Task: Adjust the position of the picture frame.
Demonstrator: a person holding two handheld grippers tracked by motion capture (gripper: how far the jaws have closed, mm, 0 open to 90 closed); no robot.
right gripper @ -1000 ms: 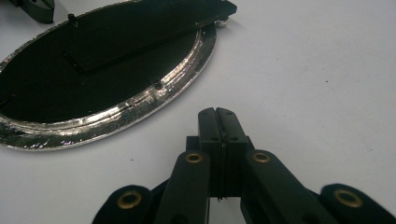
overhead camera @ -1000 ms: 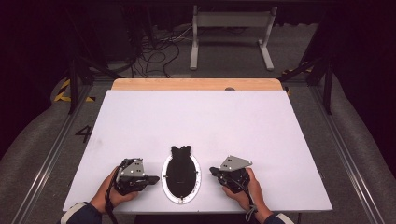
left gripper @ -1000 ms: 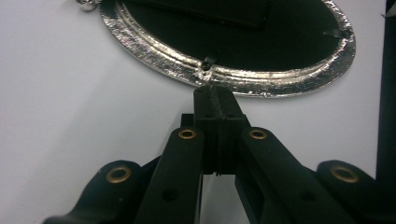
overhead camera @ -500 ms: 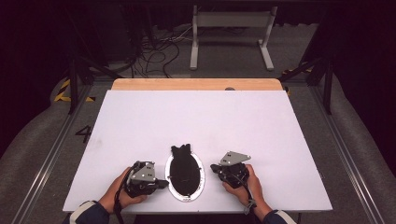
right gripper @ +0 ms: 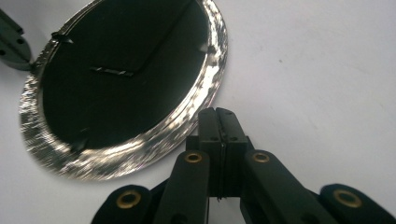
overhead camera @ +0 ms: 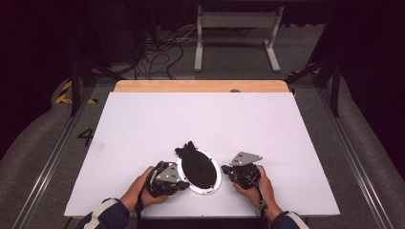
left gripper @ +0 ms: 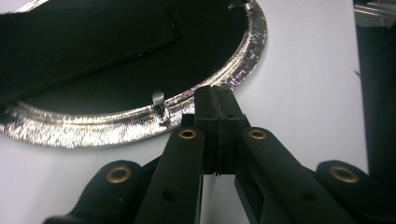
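An oval picture frame [overhead camera: 197, 168] lies face down near the table's front edge, black backing up, with a silver rim [left gripper: 116, 123] and a black stand flap [overhead camera: 186, 151] pointing up-left. My left gripper [overhead camera: 183, 182] is shut with nothing between its jaws, and its tips [left gripper: 215, 91] are against the rim next to a small metal clip [left gripper: 159, 100]. My right gripper [overhead camera: 225, 170] is shut and empty on the frame's other side. Its tips [right gripper: 217, 113] sit right at the rim [right gripper: 154, 135]; whether they touch it I cannot tell.
The white tabletop [overhead camera: 200, 119] stretches wide beyond the frame, with a wooden strip [overhead camera: 200, 86] along its far edge. Past the table are cables and a metal stand [overhead camera: 236, 38] on the floor. Dark rails run along both sides.
My left gripper has slid right against the frame's near left rim. The frame has shifted right and turned, its stand end now leaning left. The right gripper has barely moved.
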